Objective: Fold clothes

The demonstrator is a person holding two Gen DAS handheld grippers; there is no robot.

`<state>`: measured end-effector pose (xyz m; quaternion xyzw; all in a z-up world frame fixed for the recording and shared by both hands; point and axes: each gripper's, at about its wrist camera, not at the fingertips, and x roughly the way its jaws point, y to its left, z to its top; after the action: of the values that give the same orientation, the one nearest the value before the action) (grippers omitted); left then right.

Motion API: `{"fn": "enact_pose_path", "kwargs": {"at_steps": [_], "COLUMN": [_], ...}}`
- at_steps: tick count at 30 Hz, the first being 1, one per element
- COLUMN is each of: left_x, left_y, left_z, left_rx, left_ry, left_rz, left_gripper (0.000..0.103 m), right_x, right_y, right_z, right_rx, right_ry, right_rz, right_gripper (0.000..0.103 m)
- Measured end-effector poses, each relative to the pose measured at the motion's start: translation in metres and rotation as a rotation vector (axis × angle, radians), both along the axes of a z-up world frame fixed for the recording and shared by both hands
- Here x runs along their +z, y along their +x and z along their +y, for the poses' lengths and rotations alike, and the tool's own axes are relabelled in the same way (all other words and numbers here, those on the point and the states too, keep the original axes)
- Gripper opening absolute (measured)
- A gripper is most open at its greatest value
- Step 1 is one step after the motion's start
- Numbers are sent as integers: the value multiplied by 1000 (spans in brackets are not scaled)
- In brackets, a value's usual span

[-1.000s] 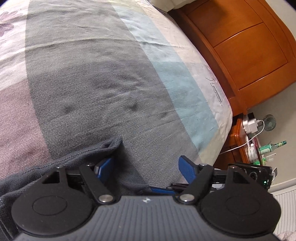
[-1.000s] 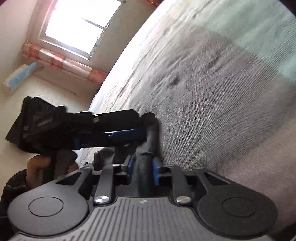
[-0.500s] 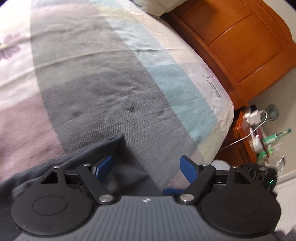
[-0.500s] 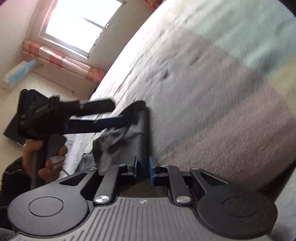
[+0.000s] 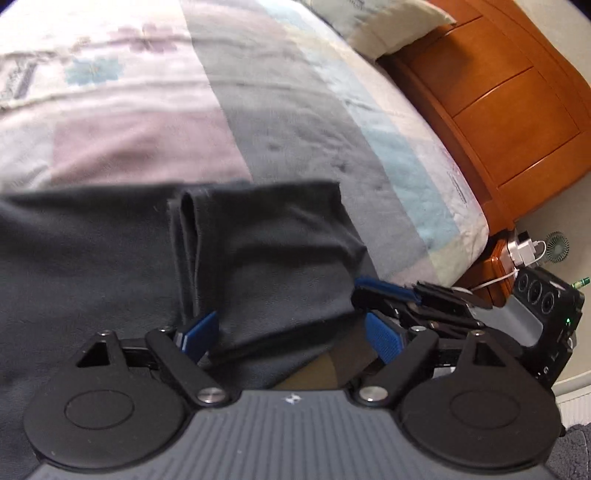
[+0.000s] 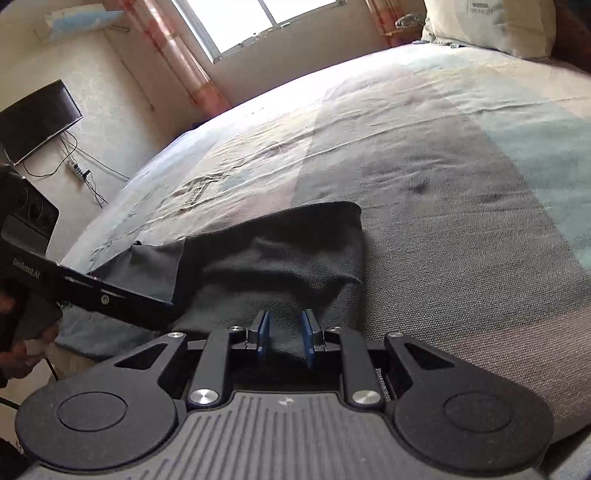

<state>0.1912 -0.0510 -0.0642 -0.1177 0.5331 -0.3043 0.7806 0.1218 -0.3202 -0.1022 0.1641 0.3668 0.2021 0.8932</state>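
- Dark grey garment (image 6: 280, 254) lies folded on the bedspread (image 6: 461, 155), near its edge.
- Left gripper (image 5: 291, 332): jaws wide, opening, nothing gripped.
- Right gripper (image 6: 284, 338): jaws narrow, opening, over cloth; withdraw without dragging the fold.

Garment (image 6: 280, 258) on bed (image 6: 443, 166), near edge; pillow (image 6: 487, 26) at far end w/ headboard (image 5: 509, 110).

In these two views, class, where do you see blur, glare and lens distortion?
Left wrist view: the bedspread is smeared by motion blur and the headboard bows. Right wrist view: the window is blown out by glare, while the dark garment stays sharp.
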Motion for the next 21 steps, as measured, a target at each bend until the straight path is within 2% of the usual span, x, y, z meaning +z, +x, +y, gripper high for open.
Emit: {"fn": "enact_pose_path", "kwargs": {"at_steps": [2,6,10,17,19,21], "left_x": [11,21,27,36,39,42], "left_y": [1,4,-3,-22,-26,-29], "left_z": [8,21,28,56,66,75], "left_rx": [22,86,100,156,179,203], "left_ry": [6,51,105,95,88,81], "left_rz": [-38,-65,-97,-153,-165,-176], "left_gripper": [87,88,88,89,89,89], "right_x": [11,27,25,6,-1,-1], "right_y": [-7,-14,-14,-20,-26,-26], "right_z": [5,33,80,150,163,170], "right_rx": [27,135,316,589,636,650], "right_ry": [-36,-183,-403,-778,-861,-903], "right_rz": [-45,-140,-220,-377,-431,-454], "right_gripper": [27,44,44,43,42,39]}}
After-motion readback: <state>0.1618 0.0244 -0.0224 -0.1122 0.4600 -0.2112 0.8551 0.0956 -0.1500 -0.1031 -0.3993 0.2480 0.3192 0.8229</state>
